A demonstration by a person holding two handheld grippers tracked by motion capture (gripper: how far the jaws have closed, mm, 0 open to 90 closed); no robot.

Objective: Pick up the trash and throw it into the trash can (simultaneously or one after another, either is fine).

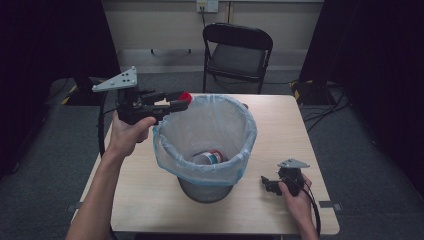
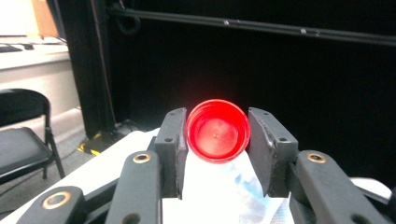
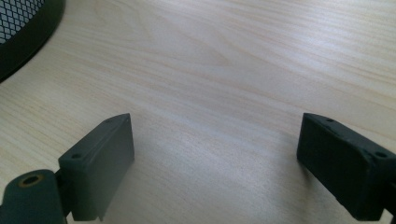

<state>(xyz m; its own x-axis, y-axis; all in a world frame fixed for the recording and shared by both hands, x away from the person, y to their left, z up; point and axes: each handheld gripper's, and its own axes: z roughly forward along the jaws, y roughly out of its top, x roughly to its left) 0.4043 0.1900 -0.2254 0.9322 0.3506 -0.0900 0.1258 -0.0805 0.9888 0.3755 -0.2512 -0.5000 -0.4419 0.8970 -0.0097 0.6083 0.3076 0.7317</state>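
My left gripper (image 1: 183, 98) is raised at the far left rim of a mesh waste bin (image 1: 205, 190) lined with a pale plastic bag (image 1: 202, 130). It is shut on a red bottle cap (image 1: 185, 96), whose hollow side faces the camera in the left gripper view, red cap (image 2: 217, 131), pinched between the two pads of the left gripper (image 2: 217, 140). Some rubbish lies at the bin's bottom (image 1: 209, 158). My right gripper (image 1: 266, 184) rests low on the table at the front right, jaws wide apart; the right gripper (image 3: 215, 163) has bare wood between its jaws.
The bin stands on a light wooden table (image 1: 280, 125). A black folding chair (image 1: 236, 50) stands beyond the far edge. Dark curtains flank both sides. The bin's black base (image 3: 23, 32) lies left of the right gripper.
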